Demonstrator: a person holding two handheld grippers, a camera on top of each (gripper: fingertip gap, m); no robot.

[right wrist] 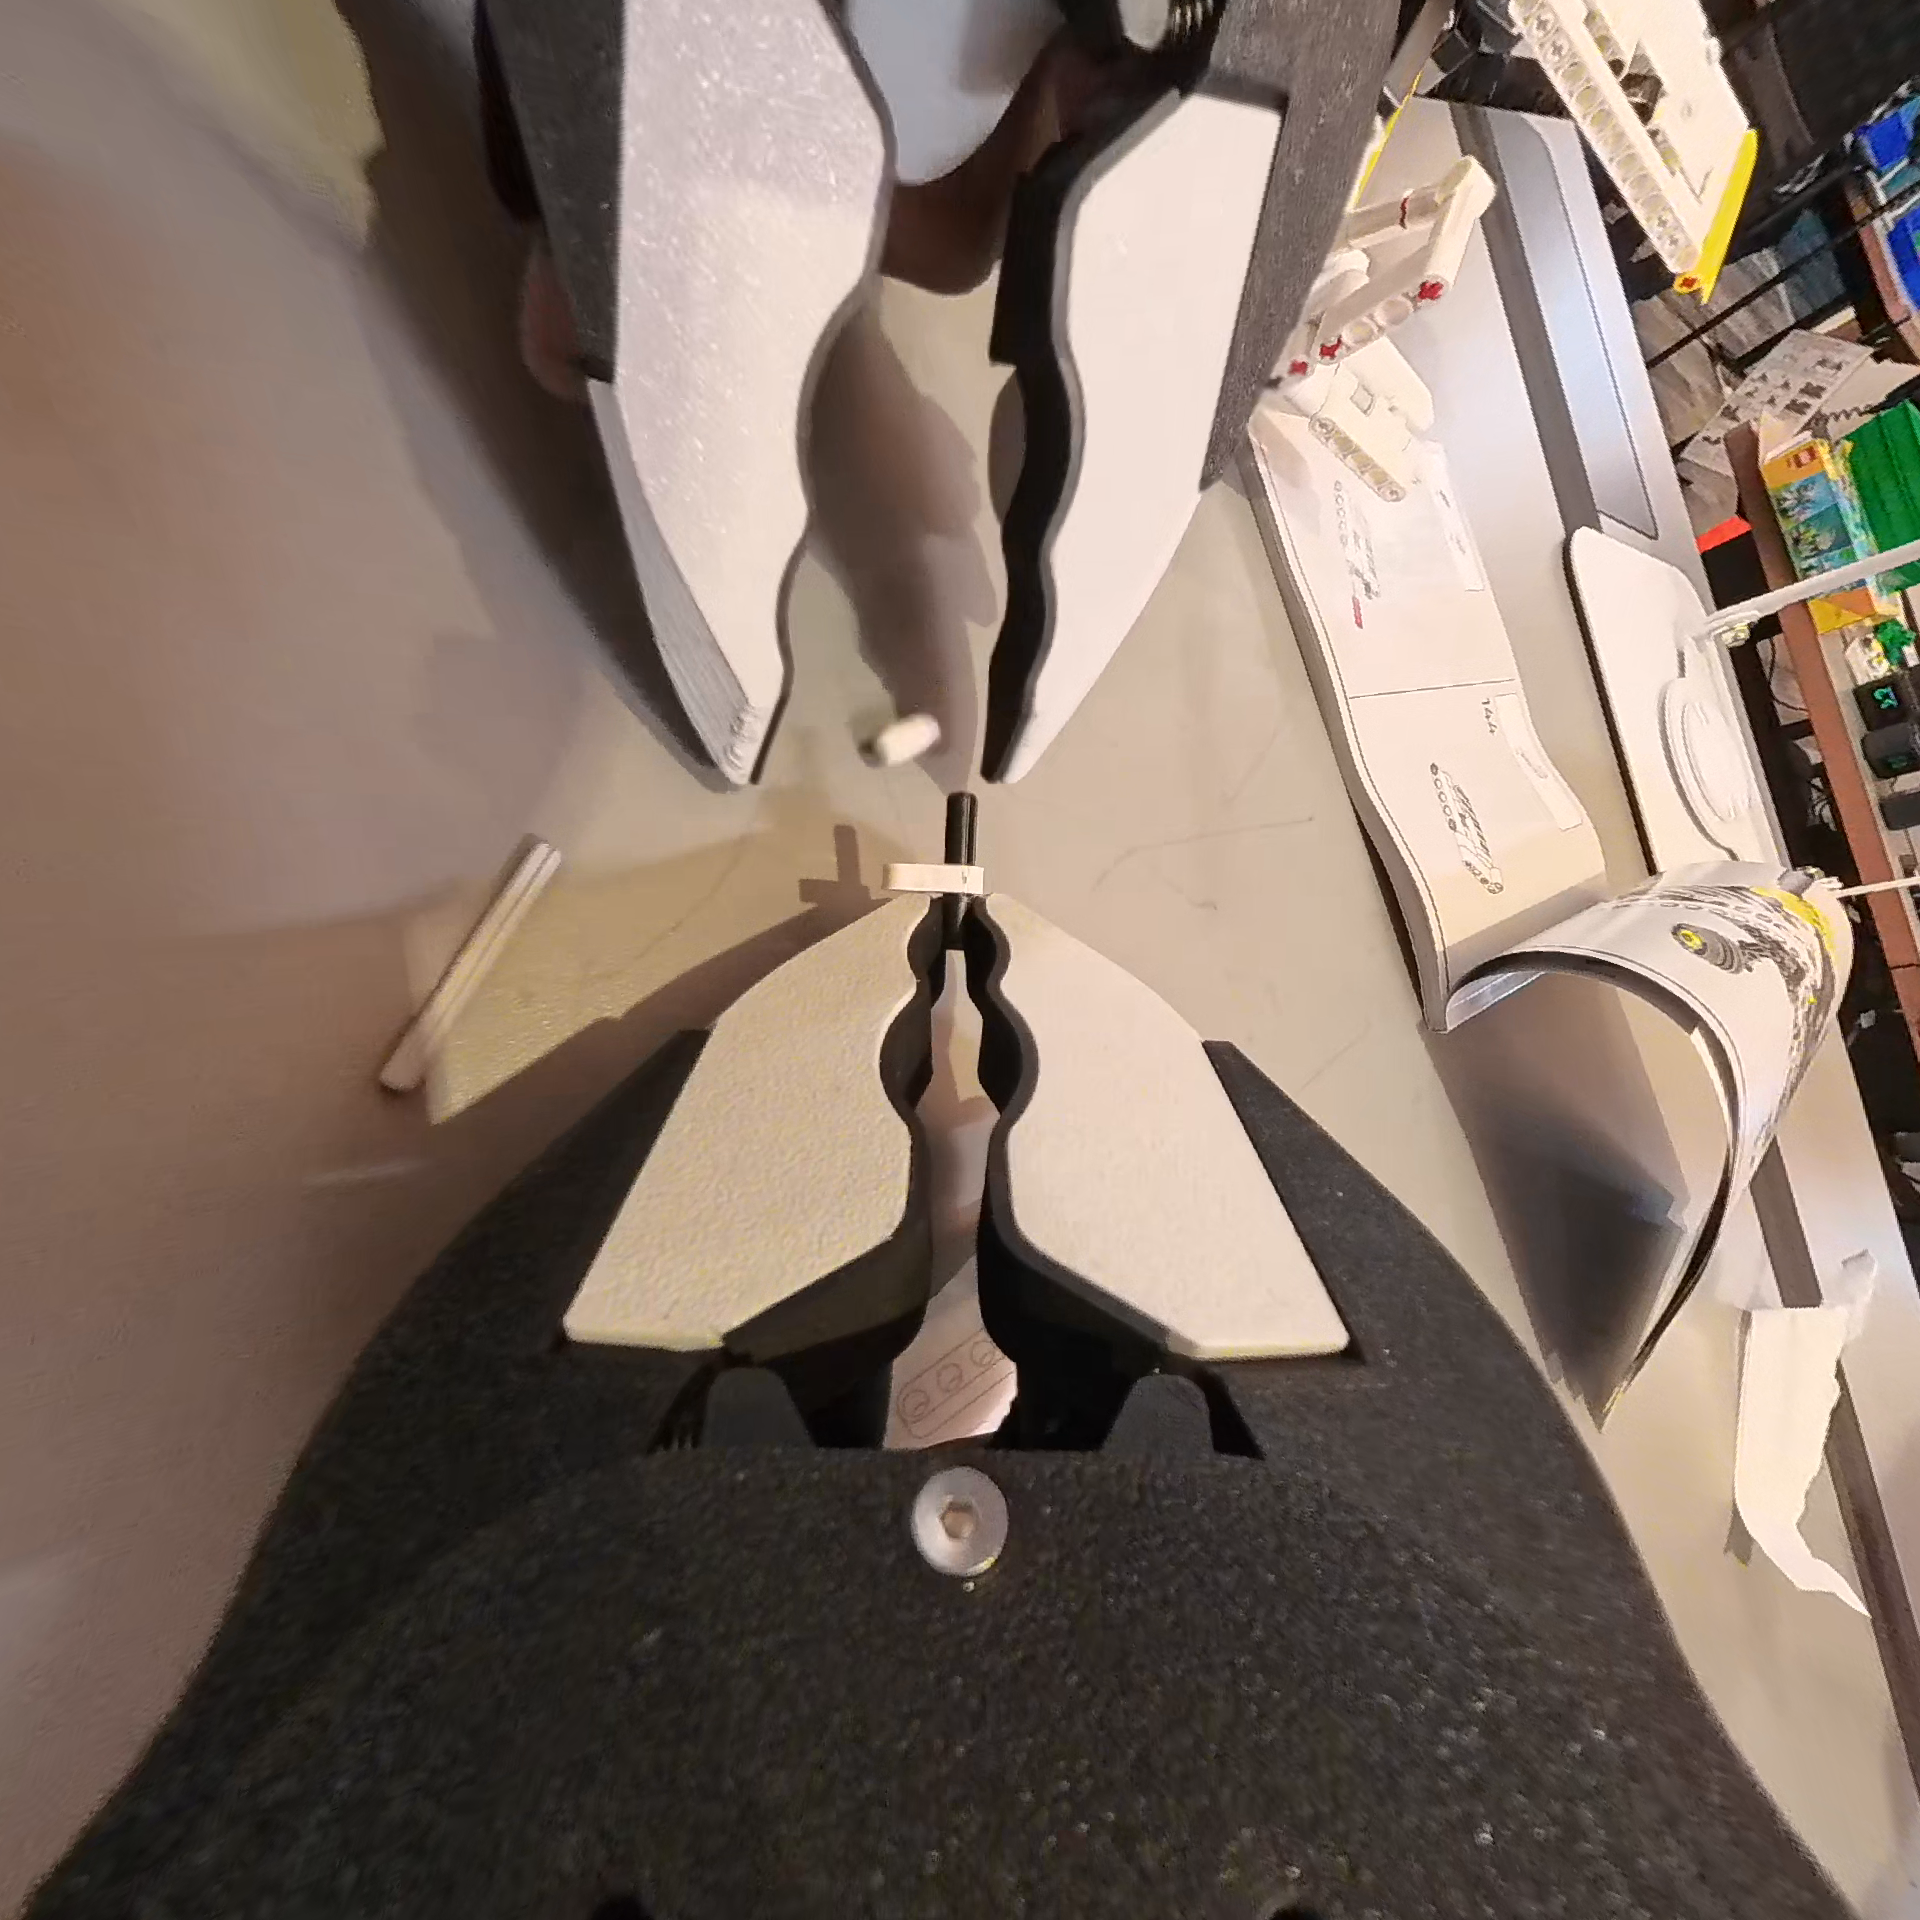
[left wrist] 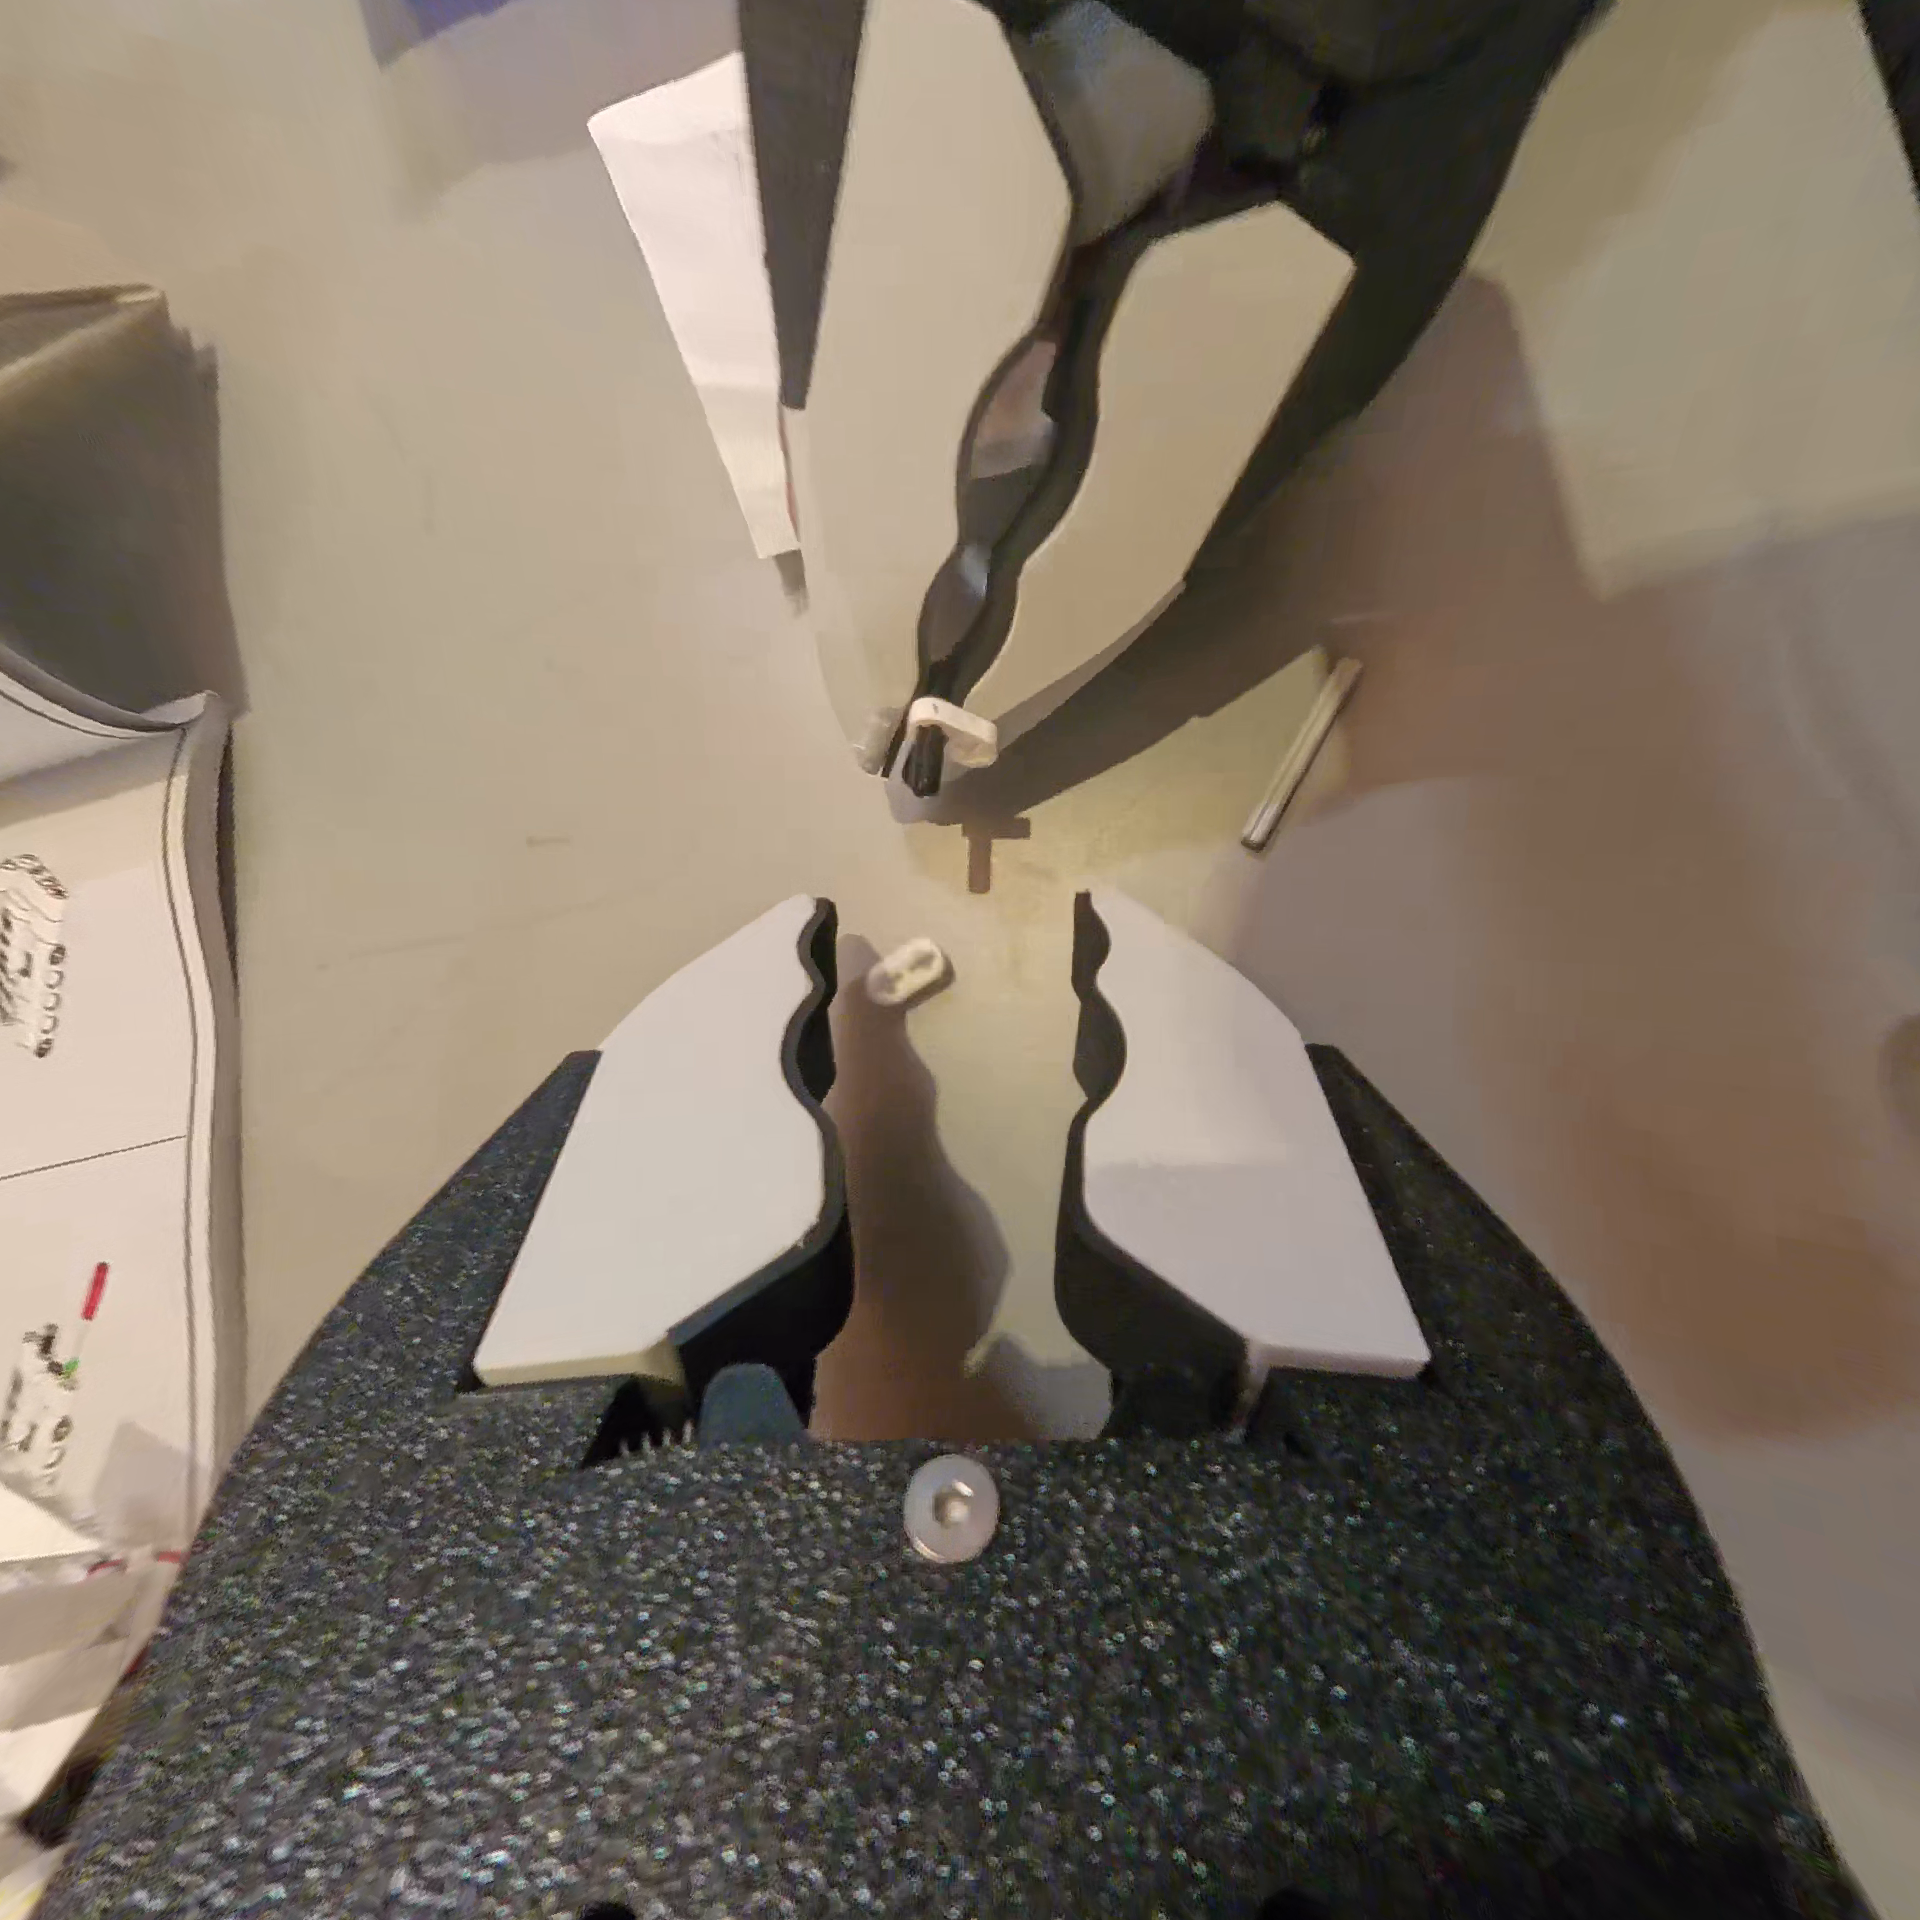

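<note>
Right gripper [right wrist: 957,914] clamps a short black pin [right wrist: 962,831] at its fingertips, a thin white link piece [right wrist: 933,879] threaded crosswise on the pin. Left gripper [left wrist: 954,914] faces it tip to tip, jaws wide and bare; a small white two-hole piece [left wrist: 911,971] lies between its fingers on the pale tabletop [left wrist: 436,727], touching neither. White rod [right wrist: 470,966] lies aside; an open instruction booklet [right wrist: 1455,665] sits beyond.

The left gripper [left wrist: 956,904] has its jaws spread wide, the two pale fingers [left wrist: 717,1122] well apart with nothing pressed between their pads. The right gripper [right wrist: 954,914] faces it tip to tip, jaws drawn together, fingertips [right wrist: 1023,935] pinching a thin black pin [right wrist: 959,831] that juts out beyond them.
</note>
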